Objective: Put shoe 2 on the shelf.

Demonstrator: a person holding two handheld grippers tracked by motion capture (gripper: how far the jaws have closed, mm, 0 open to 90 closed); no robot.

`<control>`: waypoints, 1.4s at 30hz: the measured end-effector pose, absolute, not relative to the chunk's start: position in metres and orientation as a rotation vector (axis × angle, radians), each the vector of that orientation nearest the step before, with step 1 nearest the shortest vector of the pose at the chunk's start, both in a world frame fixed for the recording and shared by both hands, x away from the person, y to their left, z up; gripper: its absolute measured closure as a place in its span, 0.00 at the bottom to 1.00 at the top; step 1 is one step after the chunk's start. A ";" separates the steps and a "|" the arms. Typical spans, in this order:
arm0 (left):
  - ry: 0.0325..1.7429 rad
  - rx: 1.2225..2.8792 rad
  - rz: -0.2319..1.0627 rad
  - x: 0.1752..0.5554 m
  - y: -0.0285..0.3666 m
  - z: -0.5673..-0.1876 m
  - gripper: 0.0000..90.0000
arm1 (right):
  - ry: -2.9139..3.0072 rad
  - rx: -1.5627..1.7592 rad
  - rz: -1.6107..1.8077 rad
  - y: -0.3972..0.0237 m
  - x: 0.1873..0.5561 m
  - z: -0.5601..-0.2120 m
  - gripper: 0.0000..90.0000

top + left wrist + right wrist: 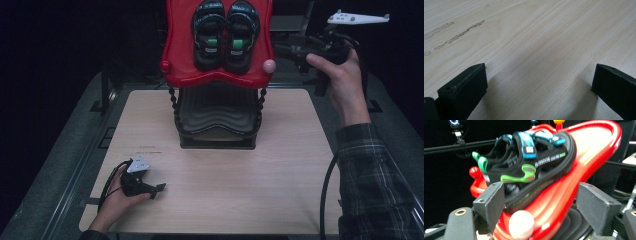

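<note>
While left tongs rest open, right tongs gape, empty.

High view: above the near side of the wooden table, facing forward and down, far enough to take in the whole top and the red shelf at its far edge.

Left gripper view: very low, grazing the table's wood grain between its 2 black jaws, pointed slightly down.

Right gripper view: raised, close, looking level past its 2 jaws at the red shelf and sandals. It shares both with the high view.
</note>
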State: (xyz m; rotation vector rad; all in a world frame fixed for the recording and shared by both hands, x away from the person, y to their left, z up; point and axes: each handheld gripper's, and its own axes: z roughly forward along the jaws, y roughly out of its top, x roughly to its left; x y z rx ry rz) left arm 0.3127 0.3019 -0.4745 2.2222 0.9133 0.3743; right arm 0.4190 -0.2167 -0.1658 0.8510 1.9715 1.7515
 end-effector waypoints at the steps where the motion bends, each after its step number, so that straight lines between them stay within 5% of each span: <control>1: 0.913 2.222 0.375 0.313 0.302 -0.474 0.00 | 1.976 0.854 1.742 -0.218 0.416 -0.169 0.24; 18: 0.907 2.230 0.369 0.310 0.302 -0.474 0.00 | 2.046 0.925 1.644 -0.229 0.369 -0.247 0.24; 42: 0.912 2.224 0.373 0.308 0.303 -0.474 0.00 | 2.209 1.186 1.233 -0.255 0.299 -0.412 0.24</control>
